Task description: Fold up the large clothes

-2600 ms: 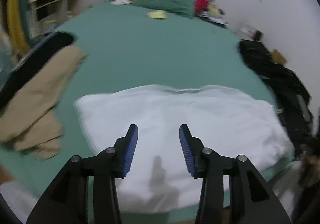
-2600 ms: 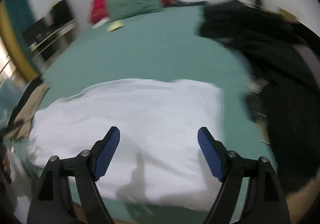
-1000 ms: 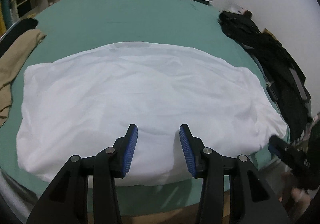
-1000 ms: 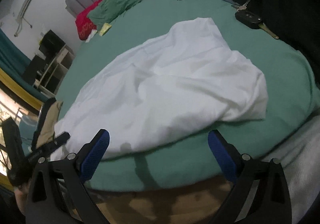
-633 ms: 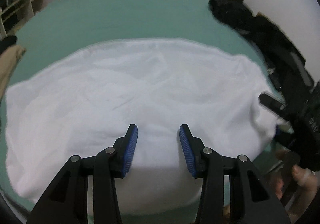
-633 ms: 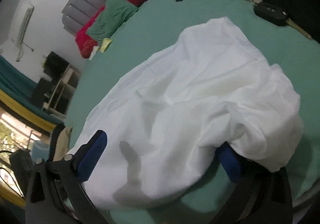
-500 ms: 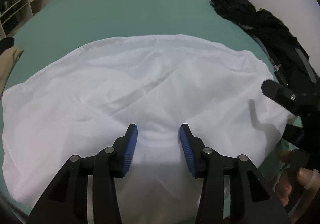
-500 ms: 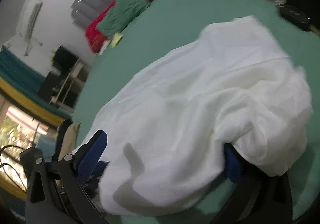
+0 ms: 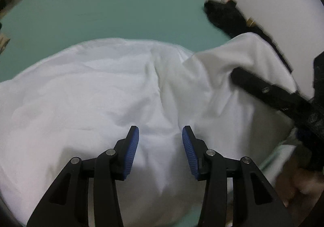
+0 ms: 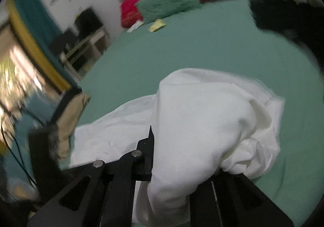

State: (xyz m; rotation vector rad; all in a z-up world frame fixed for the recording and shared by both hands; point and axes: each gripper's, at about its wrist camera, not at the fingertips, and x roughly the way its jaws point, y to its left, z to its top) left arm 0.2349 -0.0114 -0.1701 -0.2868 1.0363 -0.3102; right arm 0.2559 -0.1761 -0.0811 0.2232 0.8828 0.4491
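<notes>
A large white garment (image 9: 97,95) lies spread across the near end of a green bed (image 9: 101,14). My left gripper (image 9: 160,146) is open just above its near middle, holding nothing. My right gripper (image 10: 172,158) is shut on the garment's right end (image 10: 198,117), which is lifted and drapes over its fingertips, hiding them. In the left wrist view the right gripper's black finger (image 9: 269,93) shows at the right, under the raised white flap (image 9: 239,57).
Black clothing (image 9: 228,16) is piled at the bed's right edge. Green and red pillows (image 10: 168,6) lie at the far end with a yellow item (image 10: 157,24). A tan garment (image 10: 68,123) lies at the left edge. Shelves (image 10: 85,44) stand beyond.
My right gripper has closed on the garment's right end and lifted it up and leftward, so it folds over. My left gripper stays open over the near middle.
</notes>
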